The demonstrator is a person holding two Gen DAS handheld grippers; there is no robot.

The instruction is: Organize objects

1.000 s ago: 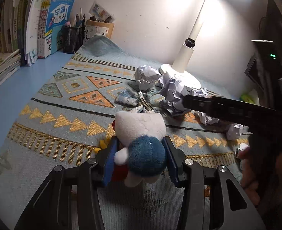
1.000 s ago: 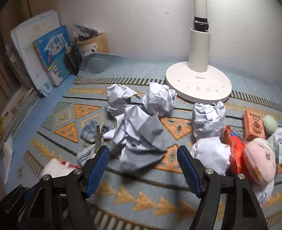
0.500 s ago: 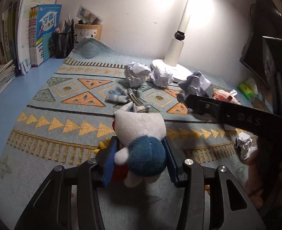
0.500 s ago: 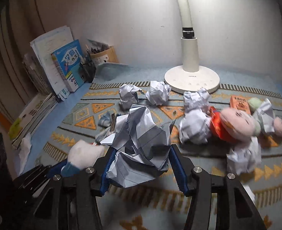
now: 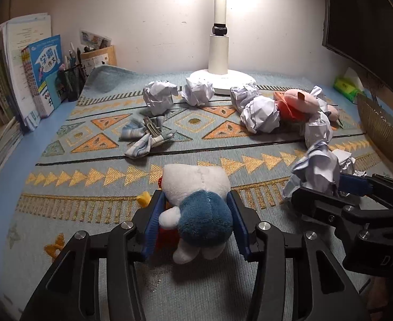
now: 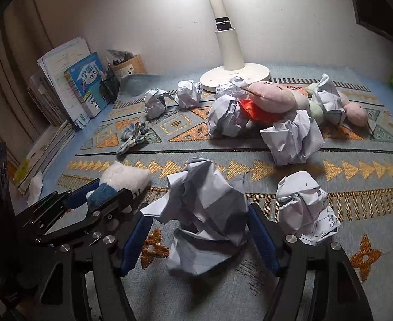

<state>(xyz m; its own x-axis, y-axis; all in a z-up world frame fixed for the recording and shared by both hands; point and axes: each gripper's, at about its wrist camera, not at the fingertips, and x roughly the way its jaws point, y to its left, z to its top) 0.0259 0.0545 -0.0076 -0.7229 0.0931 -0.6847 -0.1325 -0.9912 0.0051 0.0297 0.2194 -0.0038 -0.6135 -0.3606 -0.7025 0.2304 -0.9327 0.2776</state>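
Note:
My left gripper [image 5: 193, 198] is shut on a blue and white plush toy [image 5: 204, 214], held low over the patterned mat [image 5: 89, 187]. From the right wrist view this gripper [image 6: 97, 195] and the plush toy [image 6: 124, 176] sit at the left. The jaws of my right gripper [image 6: 197, 214] are opening. A large crumpled paper ball [image 6: 210, 208] rests on the mat between them, and the pads no longer press on it. In the left wrist view the right gripper [image 5: 327, 190] and that paper ball [image 5: 316, 168] are at the right.
Several more paper balls [image 6: 292, 139] lie across the mat, one [image 6: 303, 203] just right of my right gripper. A pink plush caterpillar [image 6: 271, 99] lies by the lamp base [image 5: 220, 77]. A checked cloth clip [image 5: 148, 133], books [image 5: 41, 72], a pen holder [image 5: 70, 83] and a monitor [image 5: 365, 26] line the edges.
The right gripper closed on the big paper ball, carried it toward the near side of the mat and has widened around it. The left gripper shifted sideways, still holding the plush toy.

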